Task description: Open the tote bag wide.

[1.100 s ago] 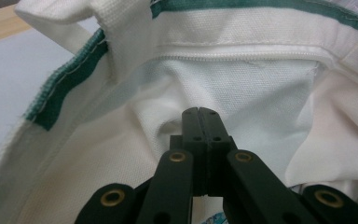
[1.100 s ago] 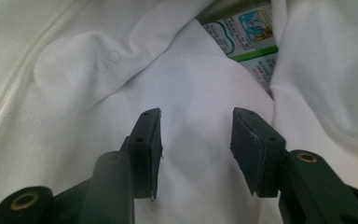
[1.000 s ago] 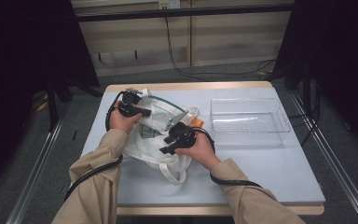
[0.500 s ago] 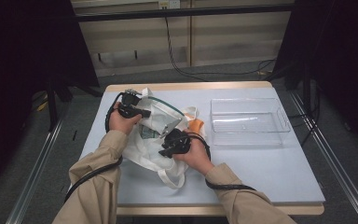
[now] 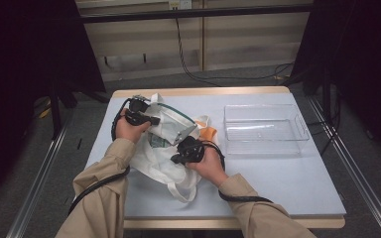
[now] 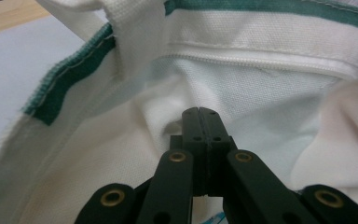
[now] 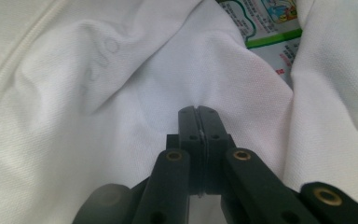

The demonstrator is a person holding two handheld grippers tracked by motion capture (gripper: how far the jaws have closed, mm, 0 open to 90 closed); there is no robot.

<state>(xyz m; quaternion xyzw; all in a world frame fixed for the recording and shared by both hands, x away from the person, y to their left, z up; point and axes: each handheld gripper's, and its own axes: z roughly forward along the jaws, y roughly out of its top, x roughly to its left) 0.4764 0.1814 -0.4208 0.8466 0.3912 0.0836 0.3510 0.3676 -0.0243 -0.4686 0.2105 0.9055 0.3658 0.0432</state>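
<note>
Left gripper pinching the white bag's fabric

The left gripper [image 6: 199,112] has its black jaws pressed together on a fold of the white cloth bag [image 6: 121,154]. A green trim band [image 6: 70,77] edges the bag's rim, above a white seam. The pale blue table [image 6: 14,65] lies at the left.

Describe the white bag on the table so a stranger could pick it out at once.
On the pale blue table, look left of the clear tray. The bag lies crumpled there between the left gripper and the right gripper, both shut on its cloth. It is the one soft white cloth thing, with green trim at its mouth and a loop handle toward the near edge.
</note>
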